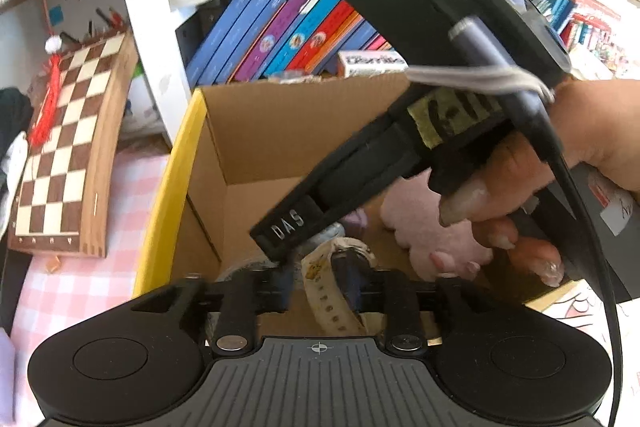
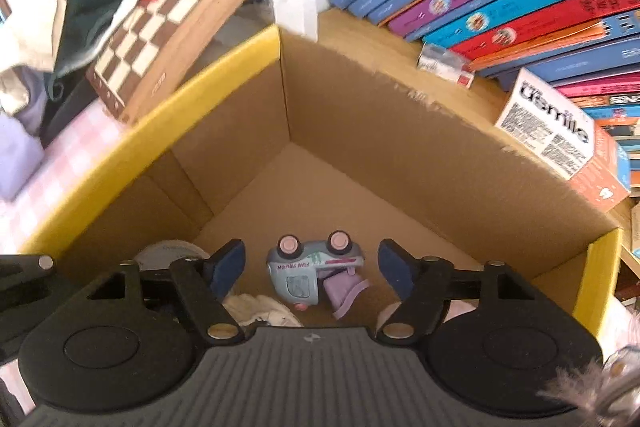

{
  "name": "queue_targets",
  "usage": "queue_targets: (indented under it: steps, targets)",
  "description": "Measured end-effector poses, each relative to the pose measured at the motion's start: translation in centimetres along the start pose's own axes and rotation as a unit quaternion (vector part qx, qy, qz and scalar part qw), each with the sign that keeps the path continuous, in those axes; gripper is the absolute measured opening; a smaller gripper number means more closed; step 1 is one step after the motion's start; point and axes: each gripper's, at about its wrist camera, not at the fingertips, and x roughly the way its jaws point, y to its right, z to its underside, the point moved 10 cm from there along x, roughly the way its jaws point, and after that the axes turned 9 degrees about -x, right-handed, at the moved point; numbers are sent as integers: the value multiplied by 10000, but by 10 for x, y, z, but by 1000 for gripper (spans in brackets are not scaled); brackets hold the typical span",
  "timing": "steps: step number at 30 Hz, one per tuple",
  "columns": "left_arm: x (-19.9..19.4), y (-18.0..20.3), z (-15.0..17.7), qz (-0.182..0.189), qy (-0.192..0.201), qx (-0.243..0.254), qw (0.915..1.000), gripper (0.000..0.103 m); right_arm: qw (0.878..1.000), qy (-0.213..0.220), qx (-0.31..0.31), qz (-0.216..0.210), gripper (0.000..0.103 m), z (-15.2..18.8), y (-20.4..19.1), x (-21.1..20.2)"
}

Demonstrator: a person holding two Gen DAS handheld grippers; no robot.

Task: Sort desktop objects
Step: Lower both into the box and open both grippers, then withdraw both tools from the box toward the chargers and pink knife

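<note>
right wrist view: the right tool (image 2: 312, 269) gapes wide and empty above an overturned grey toy truck (image 2: 310, 269) in a yellow-rimmed cardboard box (image 2: 360, 131); the left tool (image 1: 320, 283) pinches a cream watch strap (image 1: 326, 295).

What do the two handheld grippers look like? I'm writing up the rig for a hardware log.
Both are black plastic with a ribbed grey front plate bearing a crosshair mark, round caps either side, silver pivot screws and dark blue pads on the fingers. Seen from the left gripper, the right gripper body shows a green LED, white "DAS" lettering, a taped label and a black cable. The hand has long nails; no sleeve shows.
</note>
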Motion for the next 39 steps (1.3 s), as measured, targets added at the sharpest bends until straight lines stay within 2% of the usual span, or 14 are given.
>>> queue_targets:
  steps: [4, 9, 21, 29, 34, 39]
  targets:
    - [-14, 2, -1, -36, 179, 84, 9998, 53, 9996, 243, 129, 80, 78, -4, 0, -23]
    - [-35, 5, -6, 25, 422, 100, 9991, 70, 9979, 575, 247, 178, 81, -3, -2, -60]
    - [-96, 16, -3, 271, 975, 441, 9939, 78, 9898, 1203, 418, 639, 81, 16, -12, -149]
    - [-142, 11, 5, 377, 1369, 456, 9888, 86, 9813, 1536, 636, 974, 83, 47, -32, -198]
    - [-168, 5, 22, 496, 1351, 386, 9888, 87, 9745, 1724, 803, 1188, 86, 71, -47, -227]
    - [-184, 0, 41, 667, 1247, 270, 9896, 87, 9718, 1704, 855, 1390, 86, 102, -69, -240]
